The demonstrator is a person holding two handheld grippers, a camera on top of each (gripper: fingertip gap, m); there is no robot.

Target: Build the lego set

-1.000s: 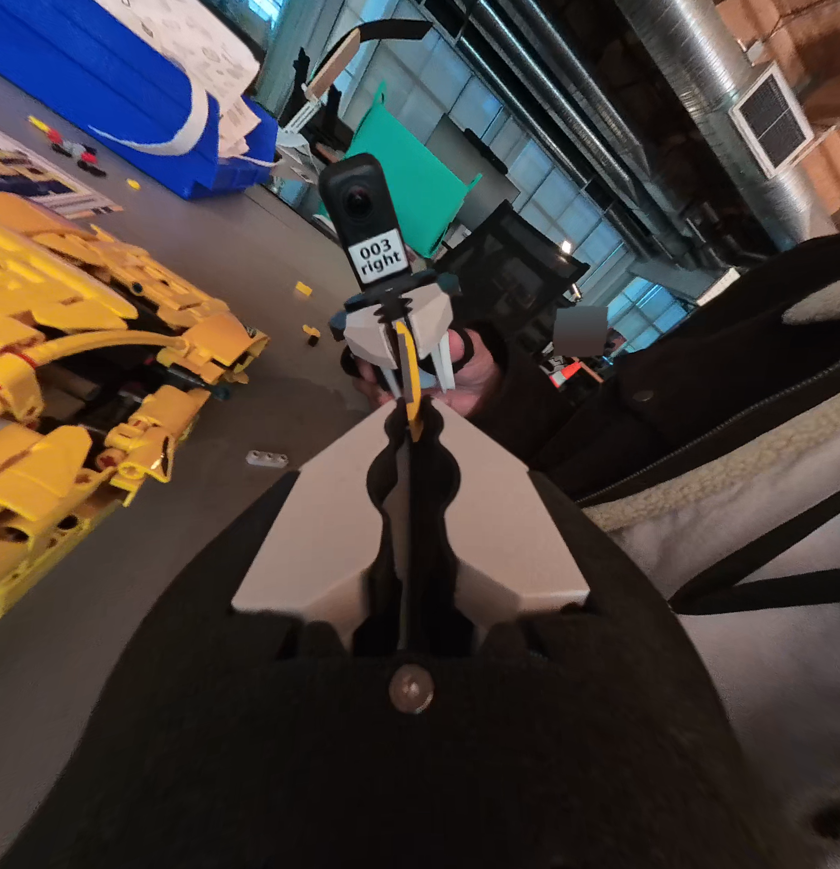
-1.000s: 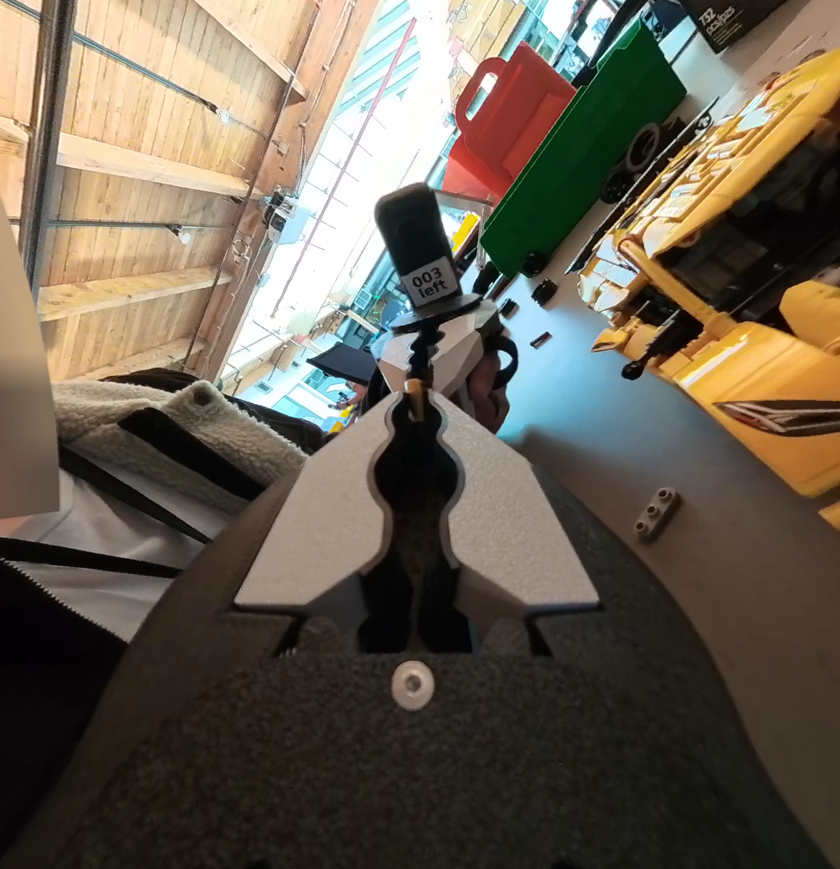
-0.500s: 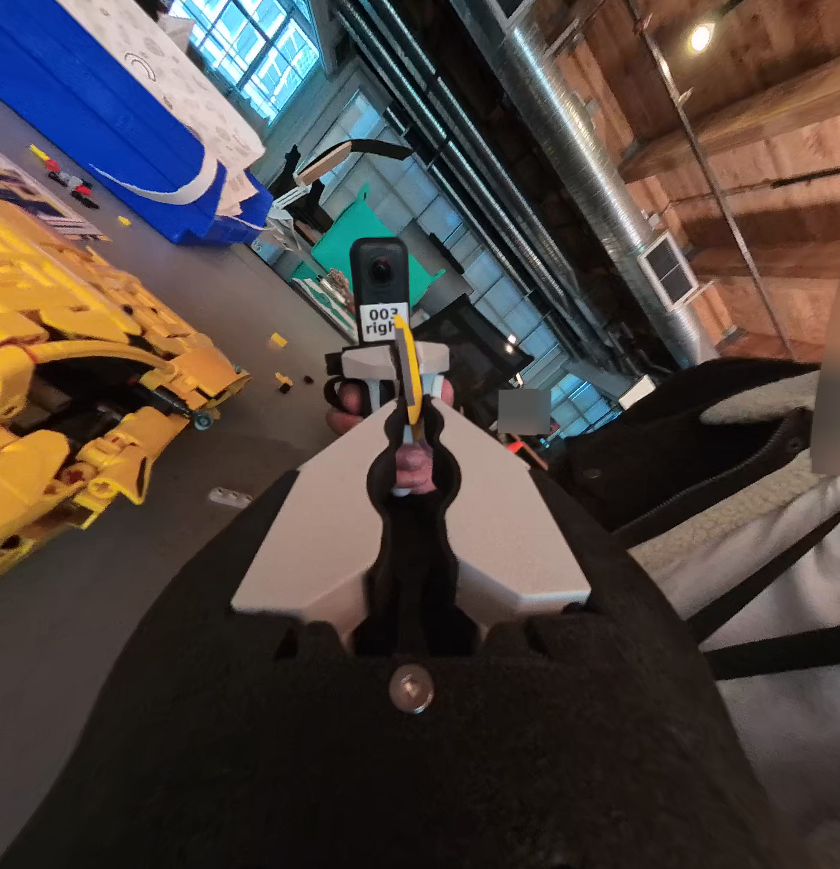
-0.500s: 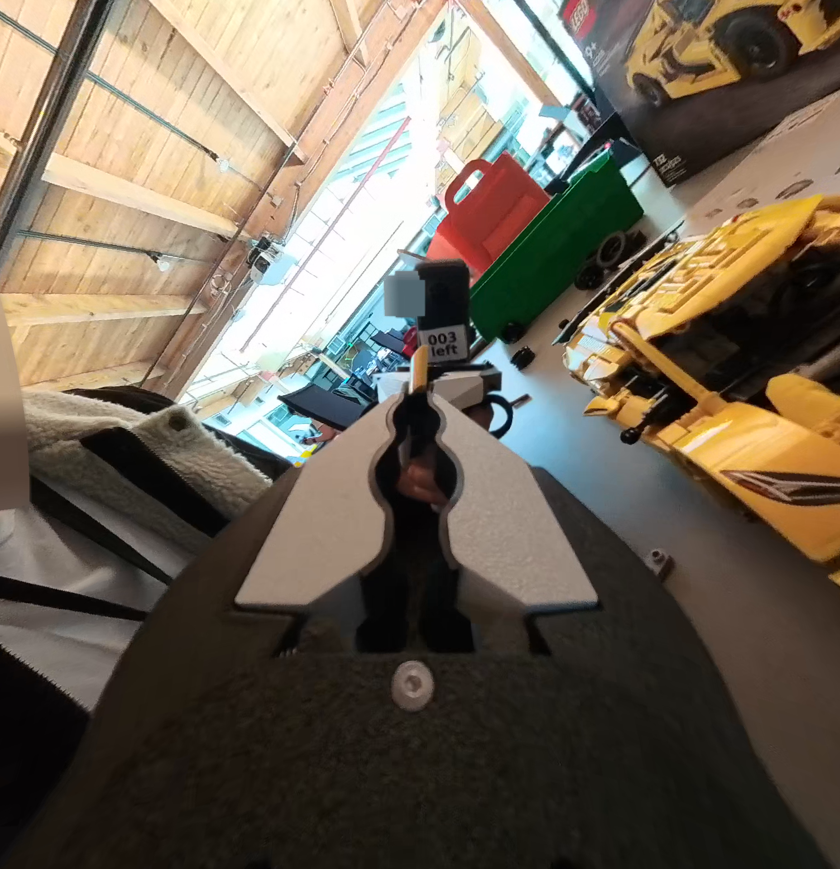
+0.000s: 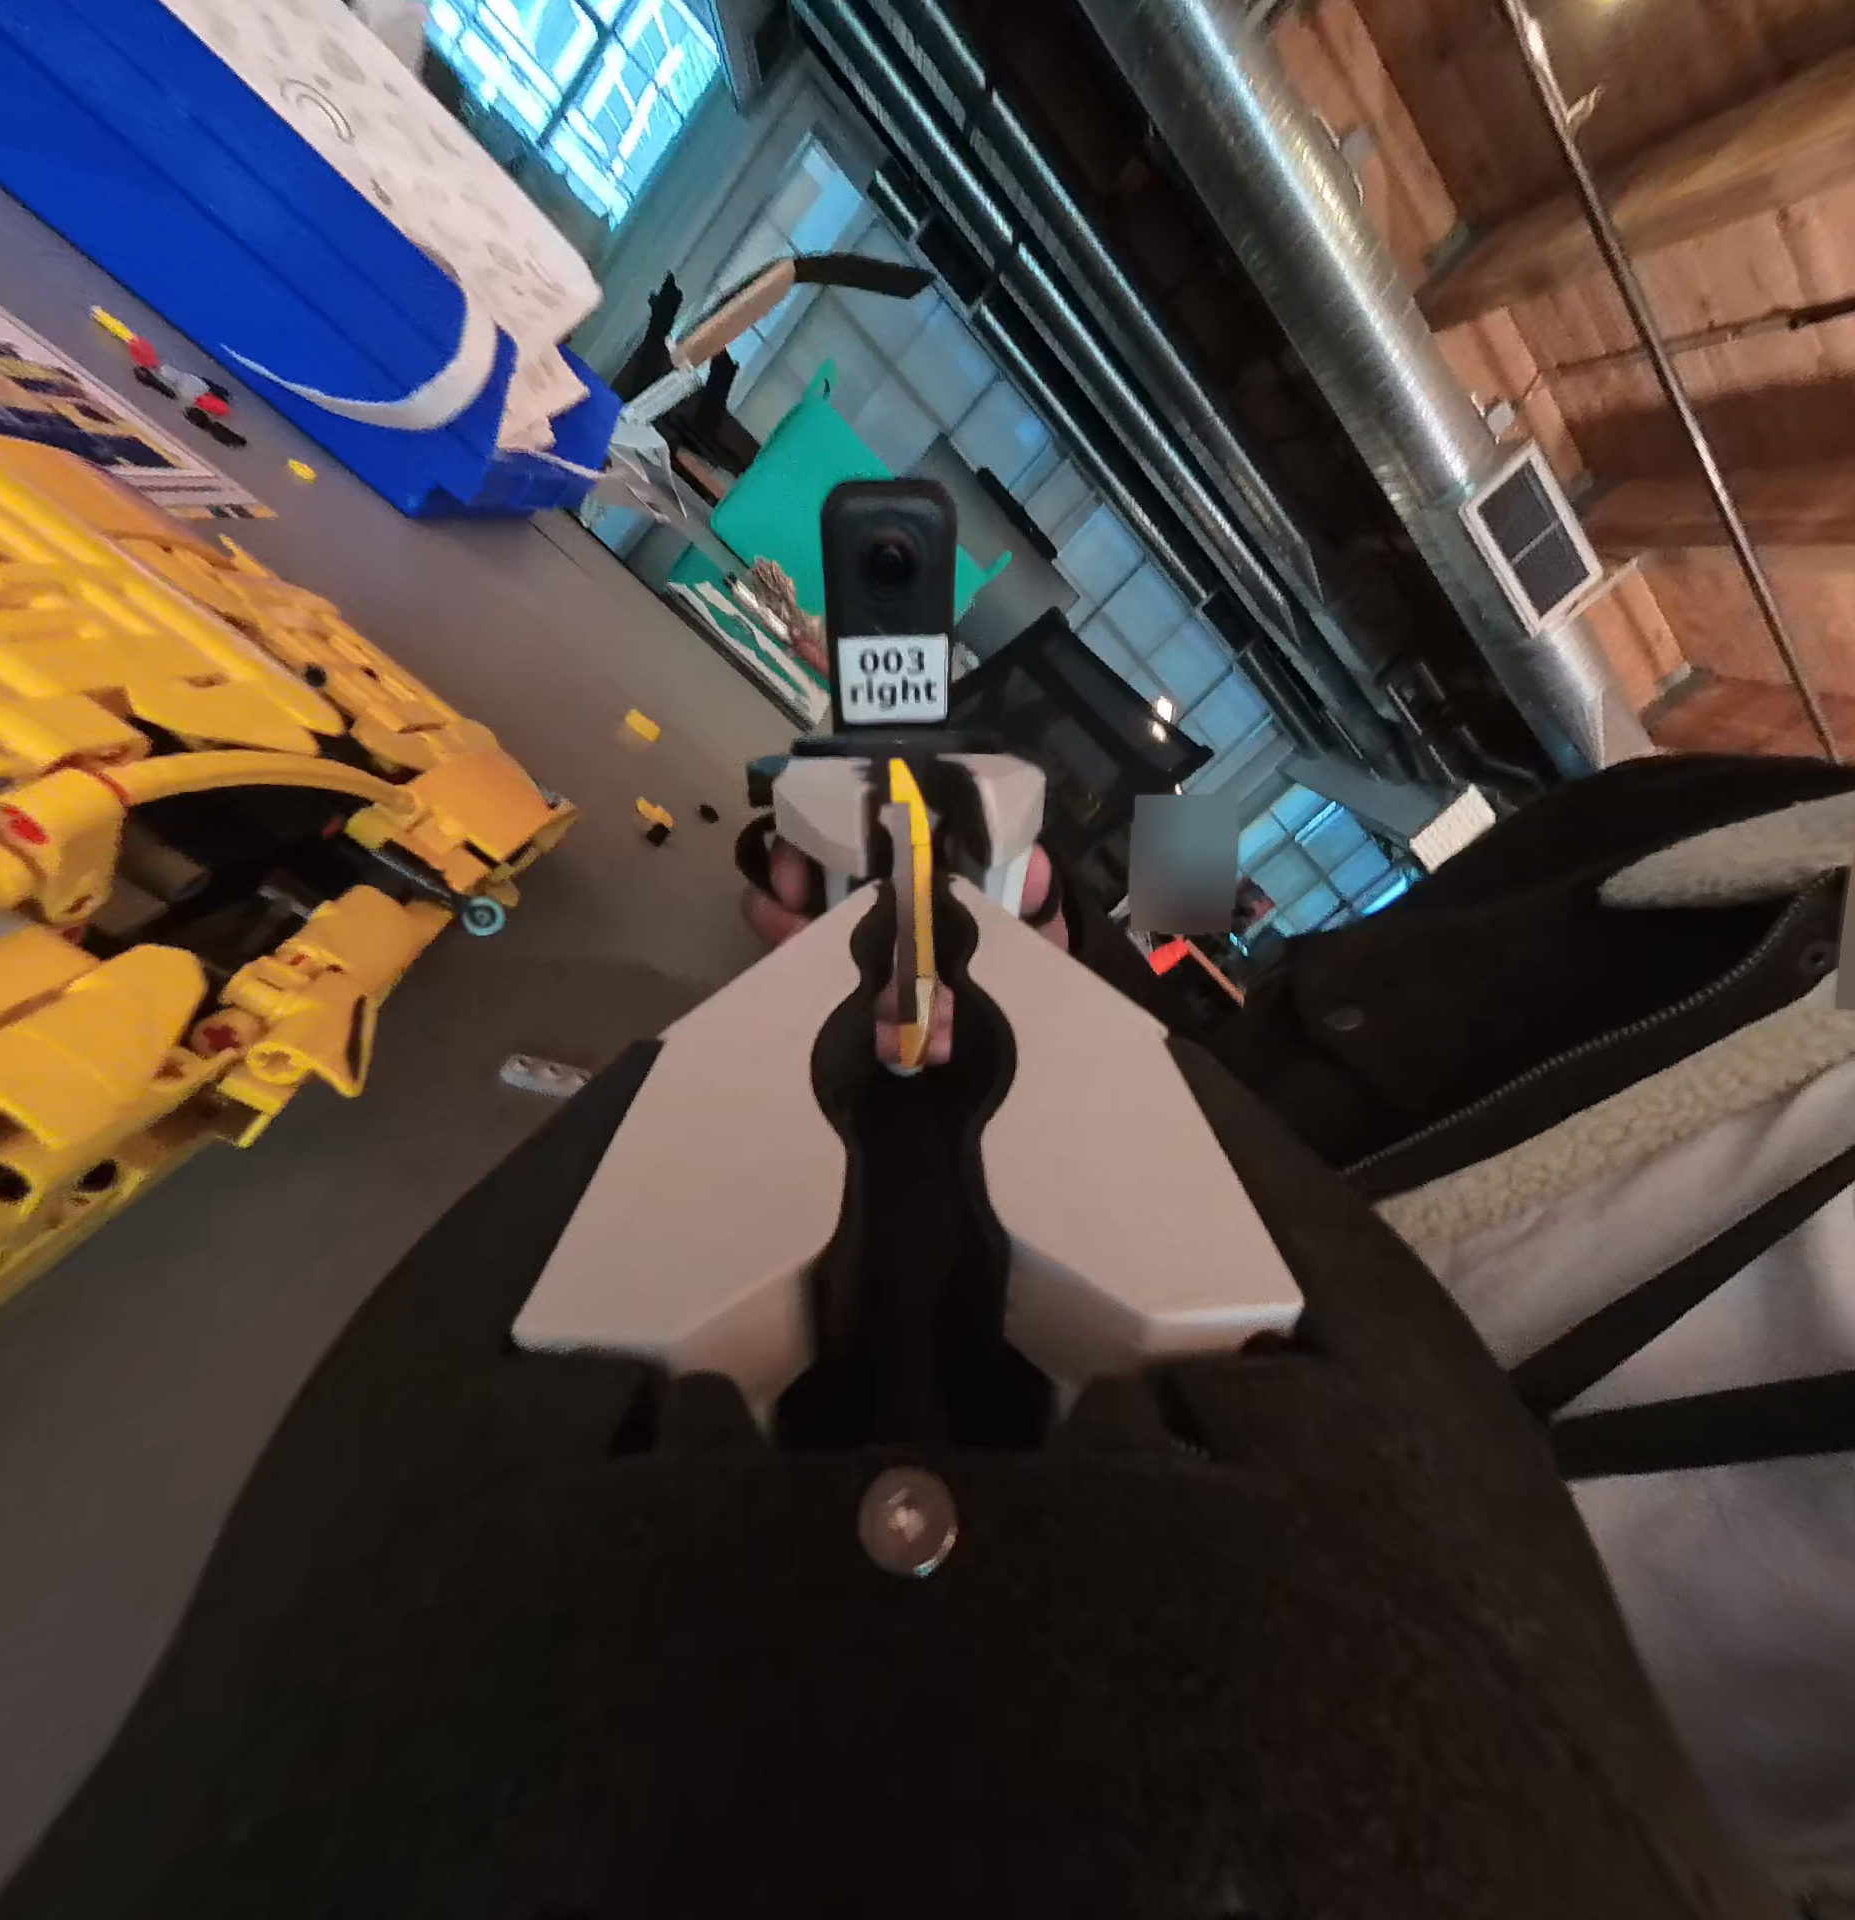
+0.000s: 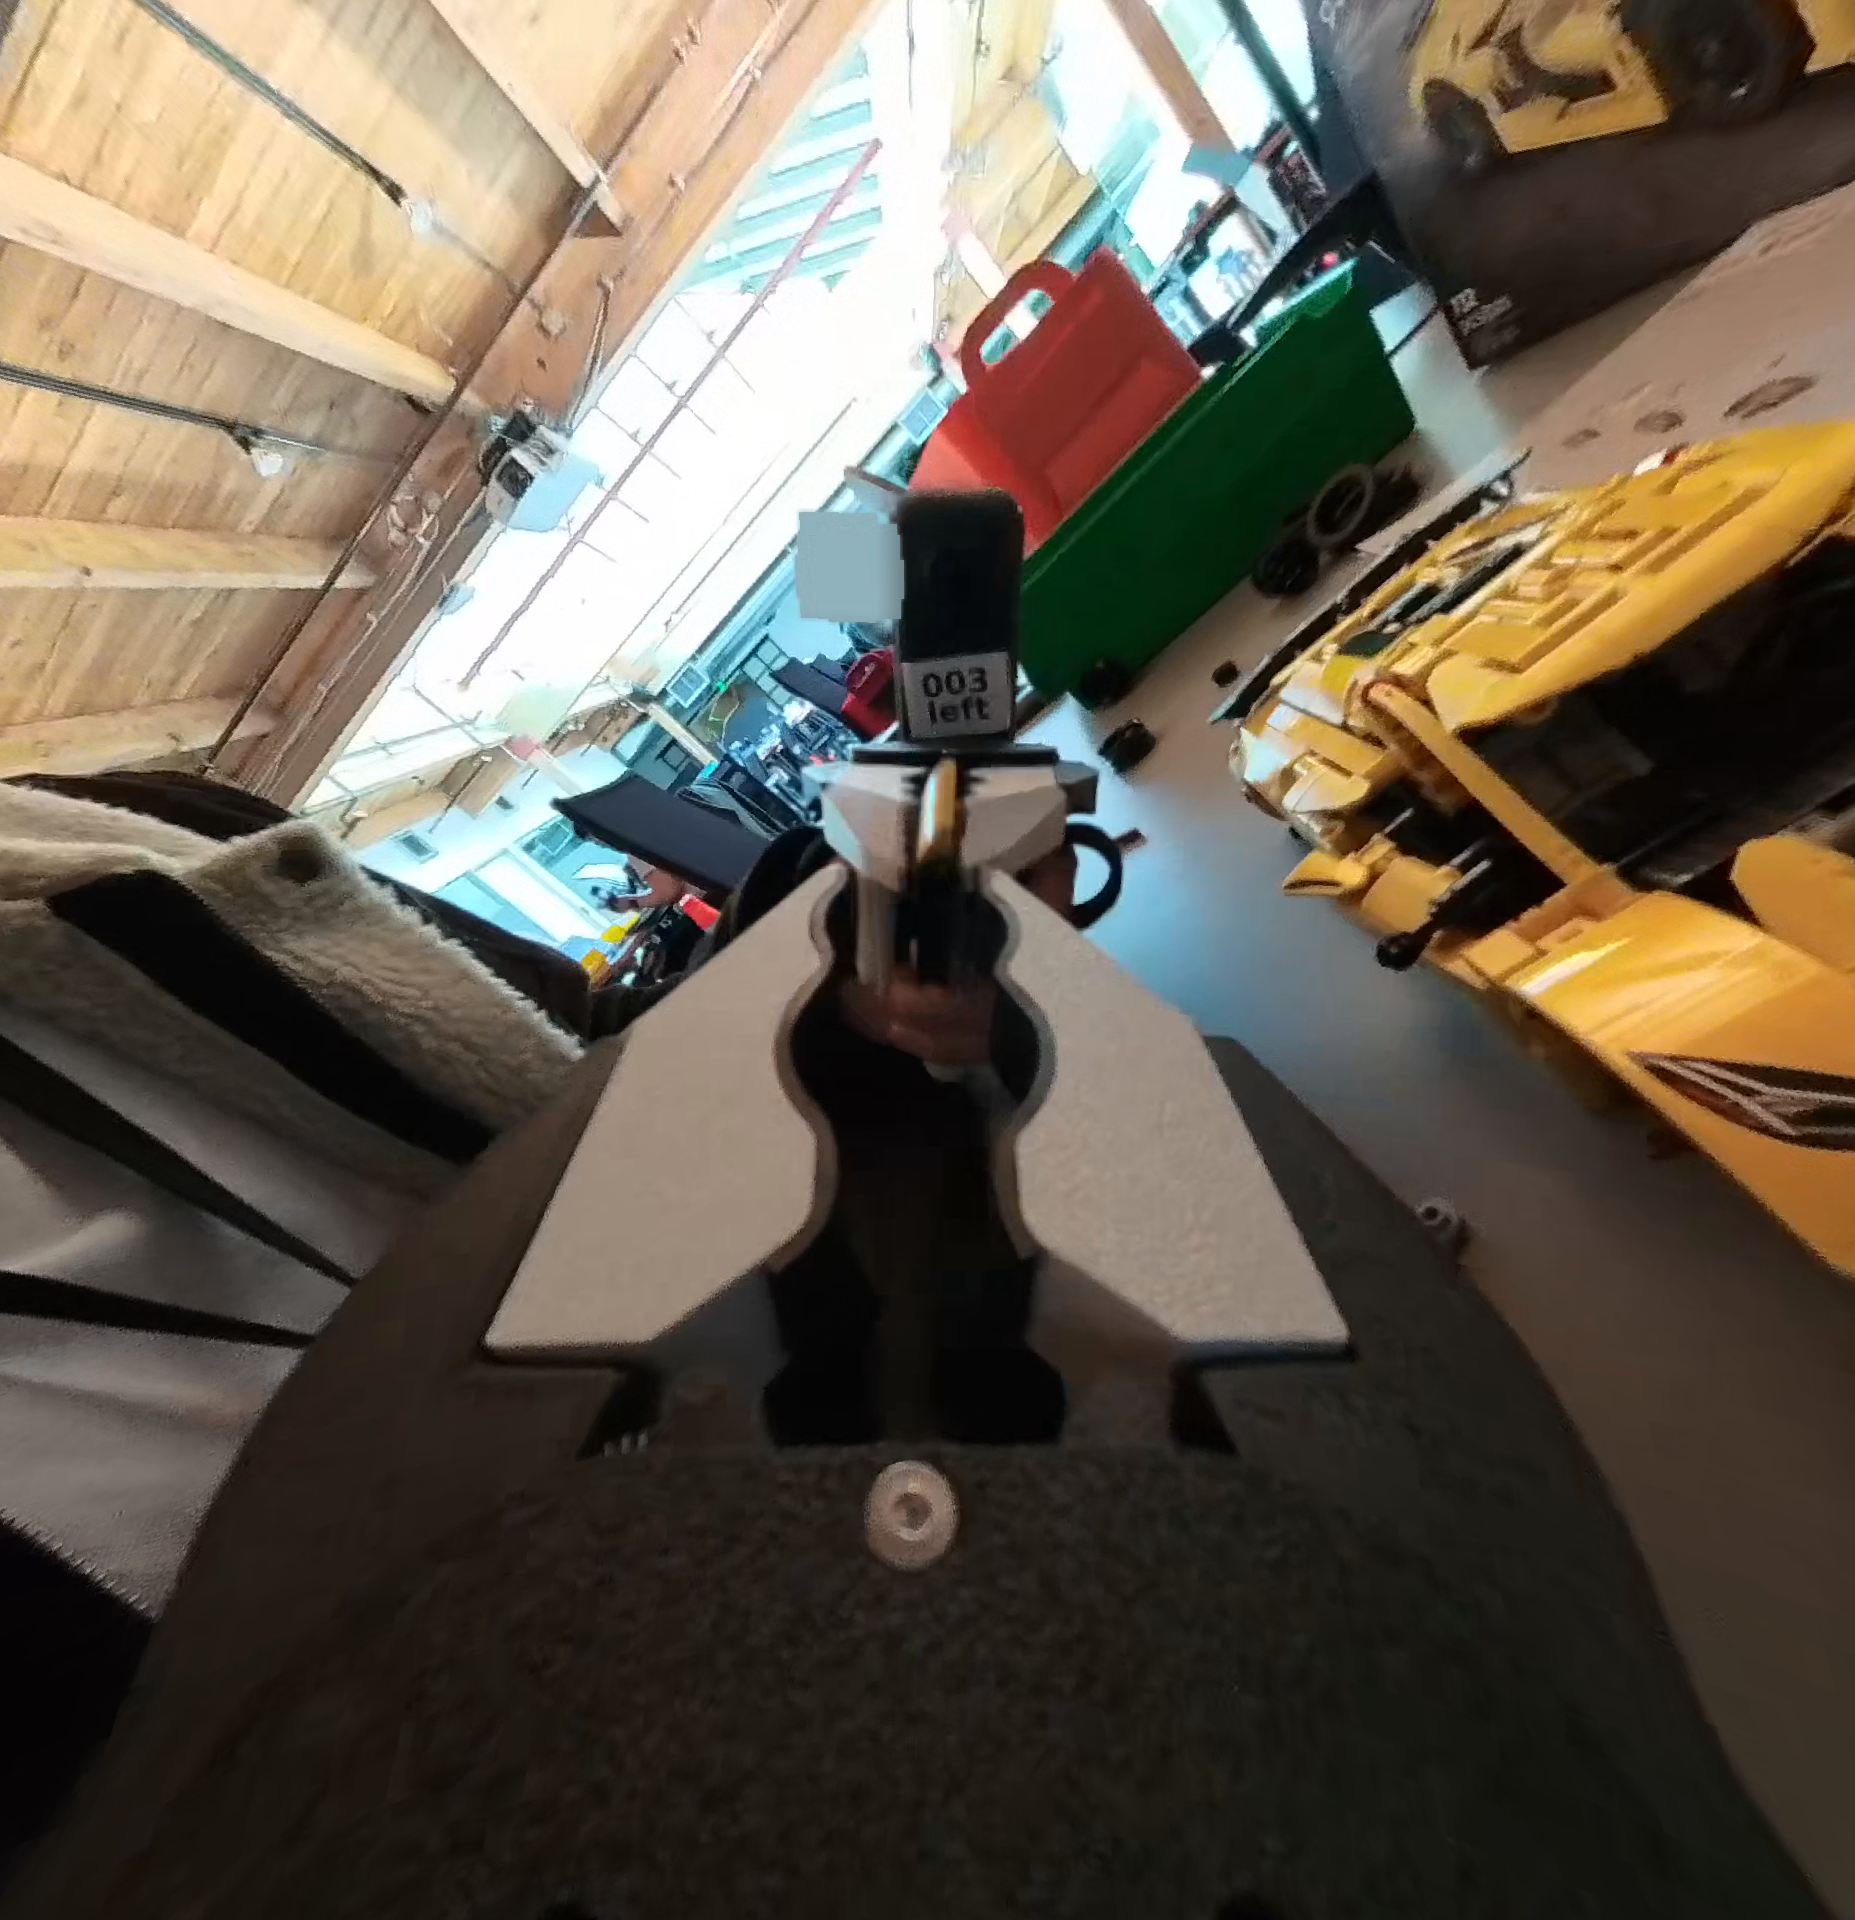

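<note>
Both grippers are raised above the grey table (image 5: 611, 613) and point at each other, tip to tip. My left gripper (image 5: 910, 904) is shut on a thin curved yellow piece (image 5: 915, 883), which stands on edge and reaches into the right gripper's tips. From the right wrist view, the left gripper (image 6: 938, 831) pinches that piece (image 6: 942, 821). My right gripper (image 6: 912, 894) has its jaws slightly parted around the piece's end, and it also shows in the left wrist view (image 5: 907, 800). The large yellow car model (image 5: 175, 831) lies on the table beside them and also shows in the right wrist view (image 6: 1577, 831).
A small grey plate (image 5: 538, 1075) lies near the car's corner. Loose yellow bits (image 5: 642, 724) lie farther off. A blue bin (image 5: 227, 239), a green bin (image 6: 1214, 488) with black wheels (image 6: 1338, 509) beside it, and the set's box (image 6: 1629, 156) stand at the table's ends. The person's jacket (image 5: 1525, 1039) is close behind. Left and right tips are no more than a few centimetres apart.
Both grippers have tilted and drawn a little apart while staying tip to tip. The right gripper's jaws stand wider than before. The left still pinches the yellow piece.
</note>
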